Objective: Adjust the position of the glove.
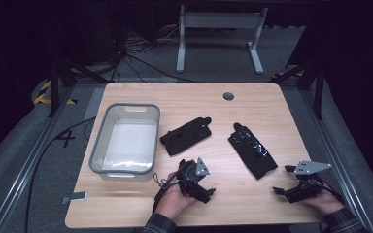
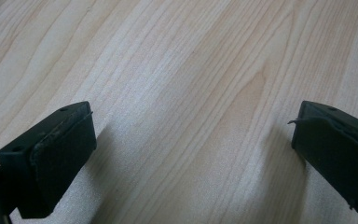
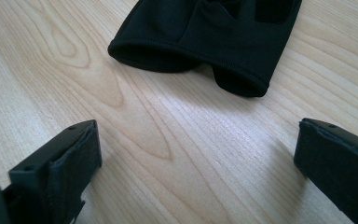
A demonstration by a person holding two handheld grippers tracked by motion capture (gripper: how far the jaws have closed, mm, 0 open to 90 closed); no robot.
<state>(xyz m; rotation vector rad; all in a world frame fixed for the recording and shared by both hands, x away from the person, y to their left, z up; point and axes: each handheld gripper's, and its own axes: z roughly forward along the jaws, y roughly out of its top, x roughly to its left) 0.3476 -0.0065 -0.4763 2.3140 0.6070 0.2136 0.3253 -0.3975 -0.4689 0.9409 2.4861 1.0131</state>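
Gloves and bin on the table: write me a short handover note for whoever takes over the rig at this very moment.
Left gripper: open, holds nothing, low over bare wood near the front edge of the table.
Right gripper: open, holds nothing, aimed at the cuff of the right glove.
Things: left glove lies flat beside the grey bin; the right glove lies flat further right. The two gloves are apart.
Done: nothing gripped; no glove in the bin.
Left: probably pick up each glove; the bin looks like the likely place for them.
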